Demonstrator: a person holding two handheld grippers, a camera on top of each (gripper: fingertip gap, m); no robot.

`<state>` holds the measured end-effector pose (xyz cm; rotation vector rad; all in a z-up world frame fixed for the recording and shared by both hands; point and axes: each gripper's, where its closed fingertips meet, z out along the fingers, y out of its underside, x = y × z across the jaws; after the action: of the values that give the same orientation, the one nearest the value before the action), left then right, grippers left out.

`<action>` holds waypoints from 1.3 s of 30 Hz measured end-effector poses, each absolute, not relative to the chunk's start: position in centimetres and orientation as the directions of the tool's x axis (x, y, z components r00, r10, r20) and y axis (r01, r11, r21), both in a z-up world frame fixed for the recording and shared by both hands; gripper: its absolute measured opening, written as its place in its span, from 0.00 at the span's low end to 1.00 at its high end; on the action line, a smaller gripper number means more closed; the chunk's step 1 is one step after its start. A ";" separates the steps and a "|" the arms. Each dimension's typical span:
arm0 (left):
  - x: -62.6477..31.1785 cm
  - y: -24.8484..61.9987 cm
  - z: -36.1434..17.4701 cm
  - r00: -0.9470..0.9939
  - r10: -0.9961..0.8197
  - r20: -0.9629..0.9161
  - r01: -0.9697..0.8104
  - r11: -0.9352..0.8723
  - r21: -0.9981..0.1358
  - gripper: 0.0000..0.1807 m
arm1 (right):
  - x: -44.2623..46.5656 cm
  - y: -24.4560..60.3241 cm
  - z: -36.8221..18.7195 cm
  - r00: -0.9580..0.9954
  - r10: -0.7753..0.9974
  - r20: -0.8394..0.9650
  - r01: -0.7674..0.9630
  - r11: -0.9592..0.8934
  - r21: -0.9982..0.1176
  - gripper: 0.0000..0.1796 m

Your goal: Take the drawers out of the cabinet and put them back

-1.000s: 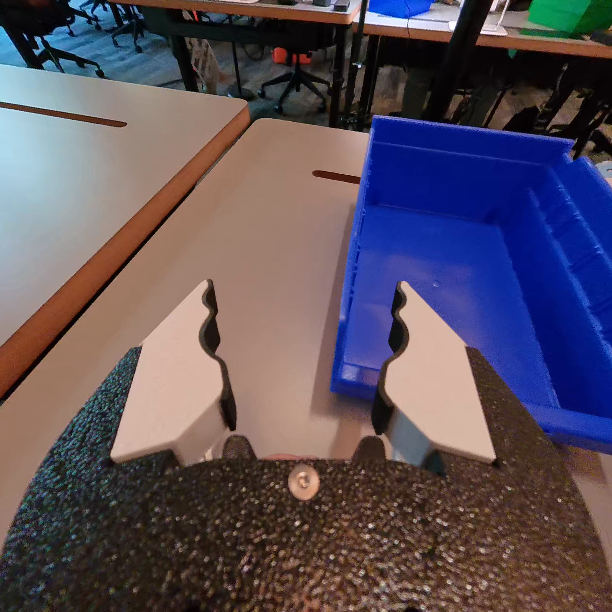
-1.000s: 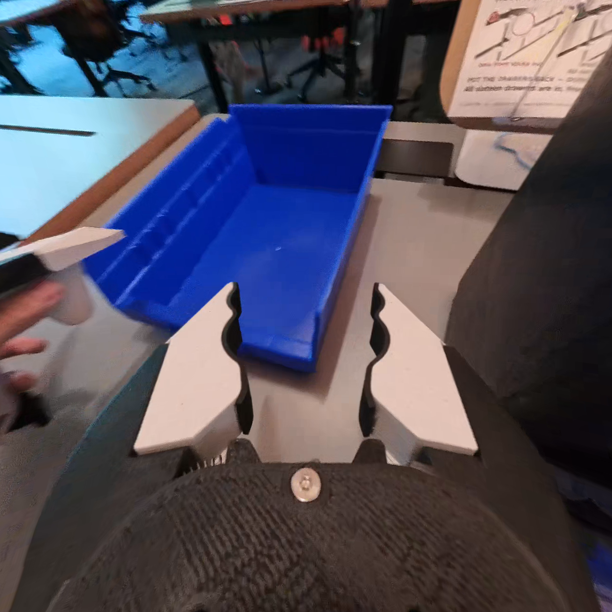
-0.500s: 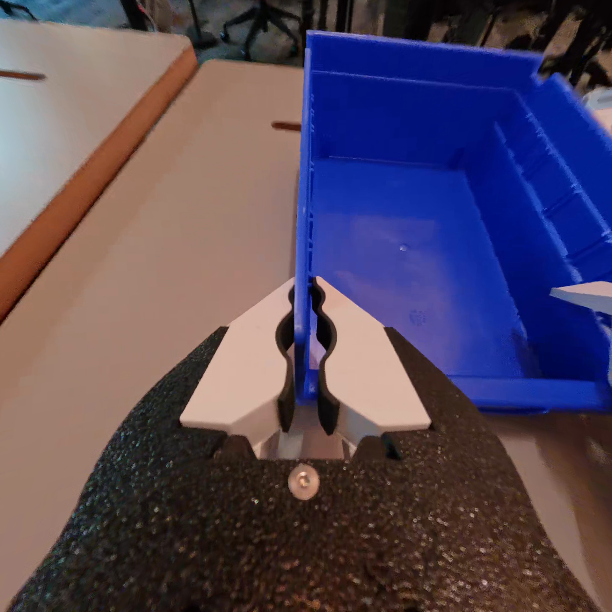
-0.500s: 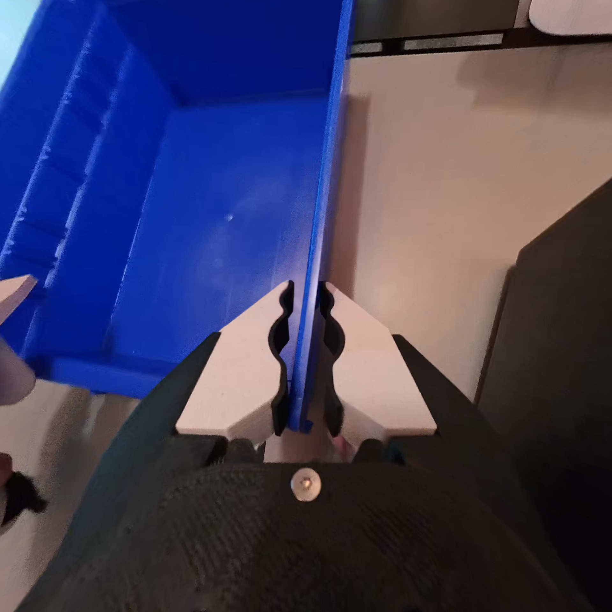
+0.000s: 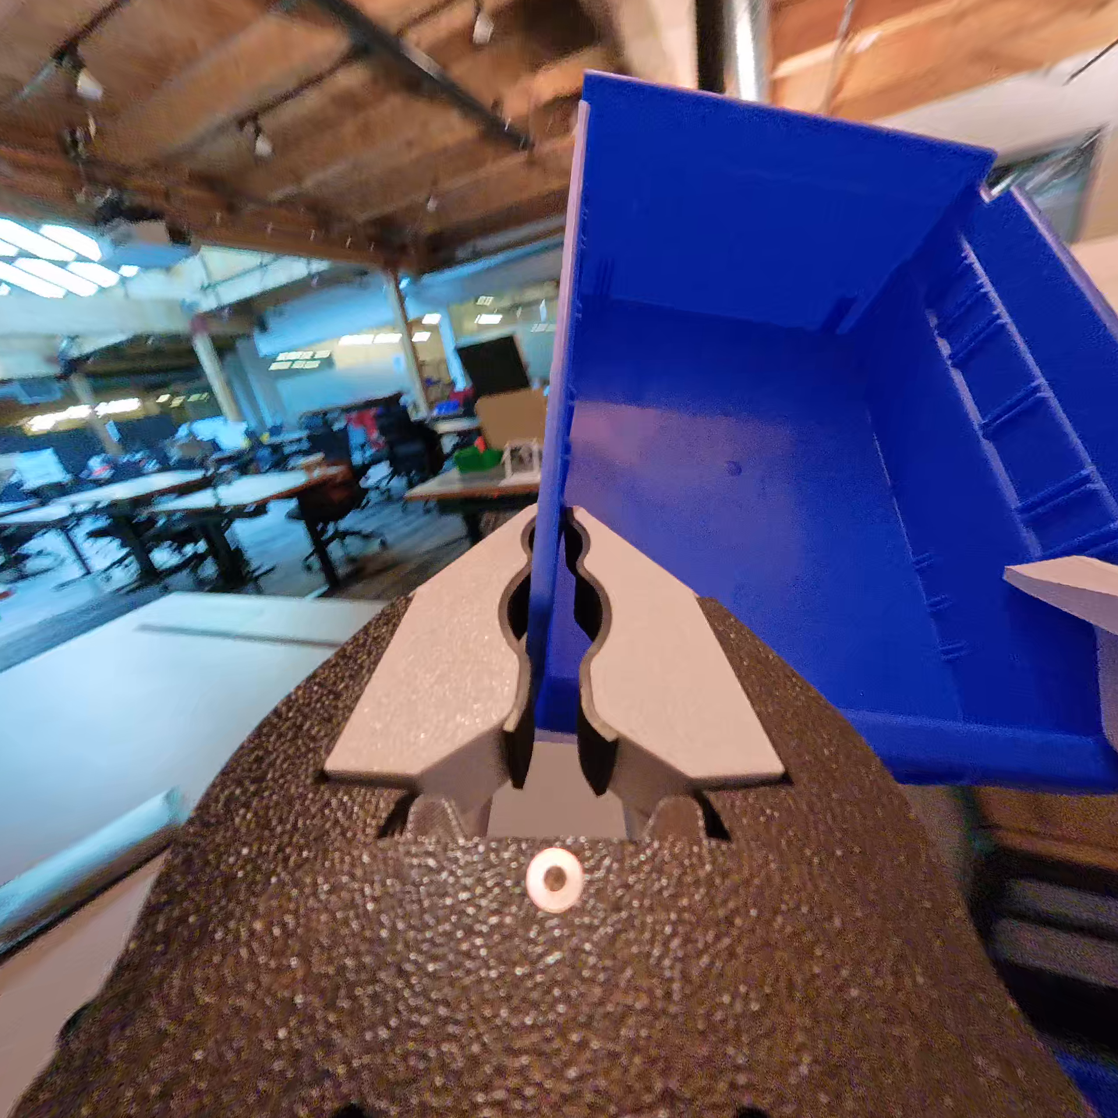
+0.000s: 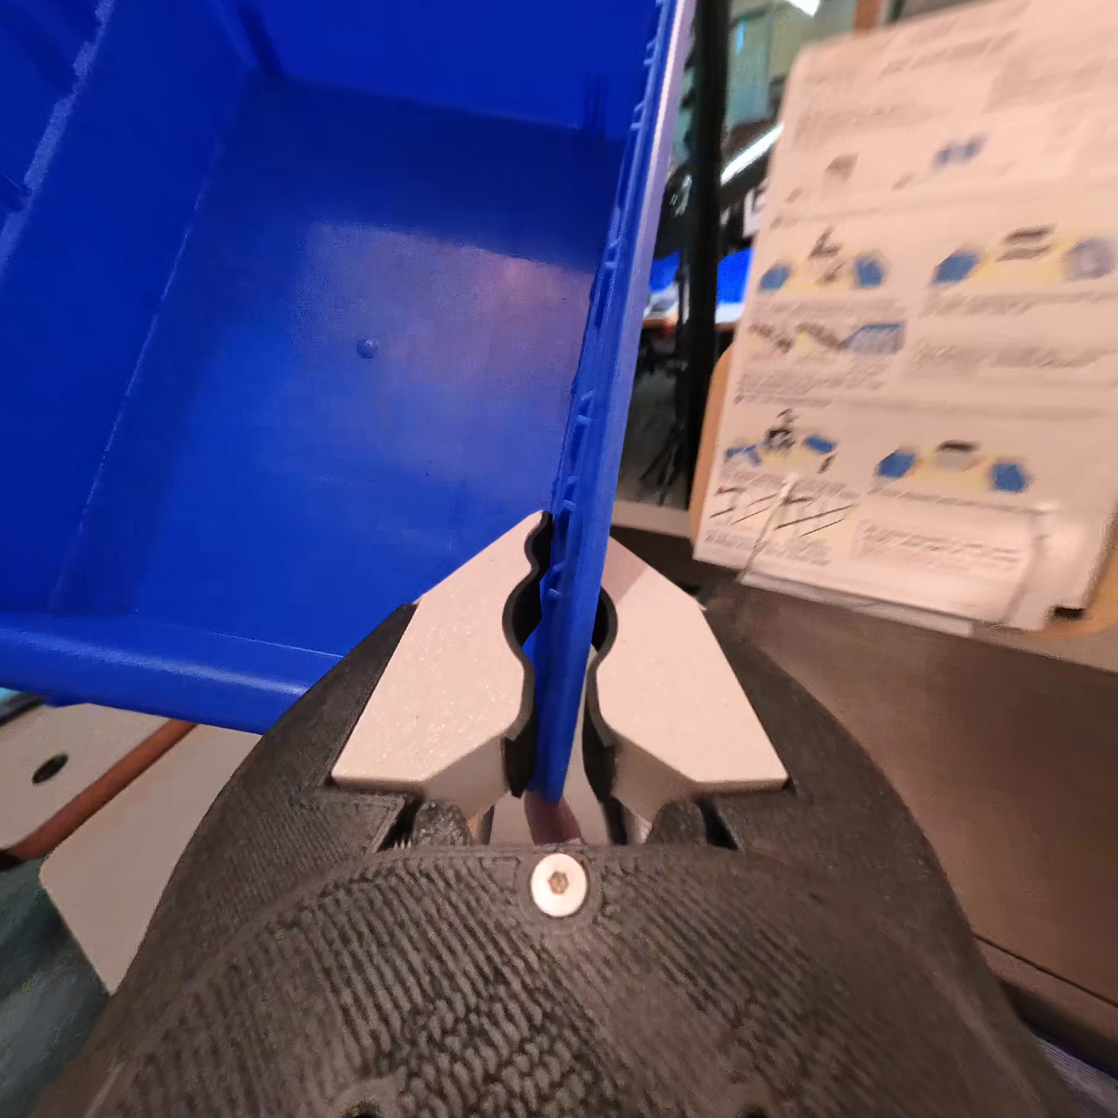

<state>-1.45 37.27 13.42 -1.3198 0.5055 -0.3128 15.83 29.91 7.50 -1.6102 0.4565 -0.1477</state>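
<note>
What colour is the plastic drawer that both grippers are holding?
The plastic drawer is plain bright blue, inside and out. It shows best in the left wrist view.

It was a big open office or work room, like a lab where people build and test things. Far back stood many long desks (image 5: 181,490) with black rolling chairs (image 5: 339,478) pushed up to them, and high above was a brown wooden ceiling (image 5: 290,109) with little lights (image 5: 261,144) on dark rails and bright windows (image 5: 54,260) in the roof. Close by, a pale tabletop (image 5: 151,683) lay in front, and a board (image 6: 925,339) with blurry paper sheets of drawings stood leaning on a dark top to the right.
</note>
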 end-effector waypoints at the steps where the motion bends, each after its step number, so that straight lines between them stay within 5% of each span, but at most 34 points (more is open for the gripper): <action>1: -0.3 35.4 14.9 0.837 -0.521 -0.169 -0.035 0.257 -0.966 0.01 | 16.9 27.6 8.9 0.901 -0.392 -0.185 -0.196 0.012 -0.981 0.02; 10: 18.2 16.4 16.6 0.531 -0.830 -0.172 0.143 0.288 -0.947 0.01 | 31.9 1.7 12.0 0.672 -0.736 -0.083 -0.059 0.058 -0.997 0.02; 14: 26.8 7.5 13.3 0.349 -0.934 -0.077 0.201 0.155 -0.967 0.01 | 37.6 -9.2 8.3 0.524 -0.846 -0.092 -0.099 0.047 -0.994 0.02; 19: 36.0 -0.2 6.5 0.234 -0.959 -0.159 0.062 0.178 -0.982 0.01 | 44.2 -17.6 0.5 0.405 -0.907 -0.113 -0.235 0.016 -0.972 0.02; 32: 47.2 0.0 -16.4 0.269 -0.962 -0.046 -0.397 -0.068 -0.915 0.01 | 56.4 -16.6 -20.2 0.531 -0.847 0.008 -0.567 -0.363 -0.739 0.02; 39: 48.6 0.9 -21.0 0.304 -0.952 -0.012 -0.507 -0.151 -0.849 0.02 | 59.1 -15.0 -23.0 0.607 -0.792 0.067 -0.577 -0.497 -0.648 0.02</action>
<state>48.61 0.94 -20.97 -1.7858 1.3133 -0.7149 59.14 -14.98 -23.03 -2.2500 1.0760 -0.4816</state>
